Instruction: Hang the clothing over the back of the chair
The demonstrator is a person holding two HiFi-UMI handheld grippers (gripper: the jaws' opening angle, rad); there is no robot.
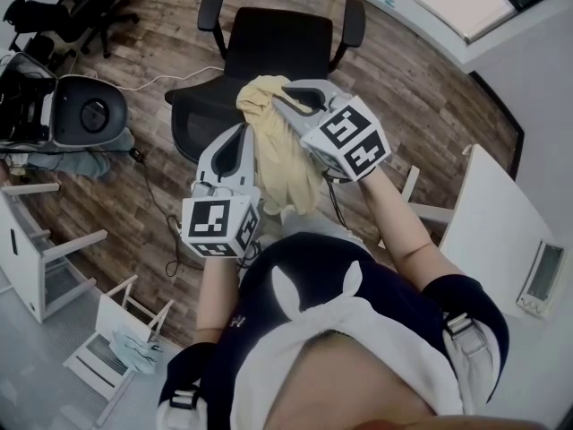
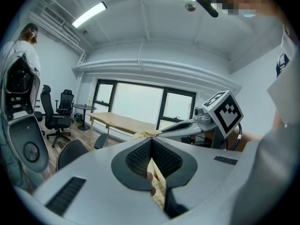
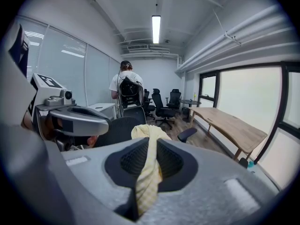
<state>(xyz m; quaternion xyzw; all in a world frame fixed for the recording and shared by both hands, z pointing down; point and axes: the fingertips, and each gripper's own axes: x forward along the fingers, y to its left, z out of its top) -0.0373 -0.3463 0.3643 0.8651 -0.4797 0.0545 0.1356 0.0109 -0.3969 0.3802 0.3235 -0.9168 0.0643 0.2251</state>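
The clothing [image 1: 285, 159], a pale yellow cloth, is held in the air between both claws, above the back [image 1: 192, 119] of the black chair [image 1: 277, 43]. The cloth is bunched at the top, and its lower part hangs down toward the person [image 1: 358, 330] holding the claws. Whether the cloth touches the chair cannot be told.

The right claw [image 1: 285, 97] is clamped on the upper, bunched part. In the right gripper view, a strip of cloth is pinched between the jaws and runs down toward the camera. The left claw [image 1: 243, 137] is clamped on an edge of the cloth, lower and to the left in the head view. In the left gripper view, a narrow fold is gripped between the closed jaws. In the head view, the right claw is placed farther from the person than the left, over the near edge of the seat.

The chair is turned with its mesh back toward the person and its armrests on the far side. It stands on a wooden floor [image 1: 430, 88]. A white surface [image 1: 488, 213] is located at the person's right, and a small grey device [image 1: 543, 278] lies on it. In the right gripper view, a second person [image 3: 125, 78] stands farther down the room, back turned, beside other office chairs.
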